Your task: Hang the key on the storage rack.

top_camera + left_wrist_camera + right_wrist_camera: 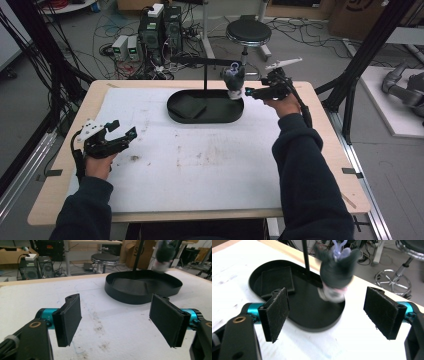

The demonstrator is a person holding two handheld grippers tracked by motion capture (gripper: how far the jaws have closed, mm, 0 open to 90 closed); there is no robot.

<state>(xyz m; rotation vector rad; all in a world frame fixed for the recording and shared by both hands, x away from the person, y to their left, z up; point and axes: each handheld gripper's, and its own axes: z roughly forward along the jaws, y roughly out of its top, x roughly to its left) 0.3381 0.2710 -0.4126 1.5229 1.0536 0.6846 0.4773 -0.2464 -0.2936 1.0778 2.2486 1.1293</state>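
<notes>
jaws of the right gripper (pixel 325 315) stand wide apart with nothing pressed between the pads; the small dark plush toy (pixel 336 272) hangs just ahead of them, apart from both pads, blurred as if swinging. the toy hangs by a pale purple clip (pixel 339 248) from the arm of a stand whose thin black post (pixel 306 257) rises out of the black oval tray (pixel 312 326). in the high view the right gripper (pixel 252 93) sits just beside the toy (pixel 233 80), at the tray's (pixel 176 116) far right end. a flat black pad (pixel 277 280) lies in the tray's left part. the left gripper (pixel 122 132) rests well apart, near the left edge of the white table cover (pixel 200 165), jaws likewise spread and empty, seen in its own view as two separate pads (pixel 70 317) over bare cover.

judgement on the step in hand: the toy appears just hung and let go. good practice would be to draw the right gripper straight back along its own line, keeping the pads spread so neither one brushes the toy, and to avoid the post. the risk would be a snag that tugs the clip off the arm
</notes>
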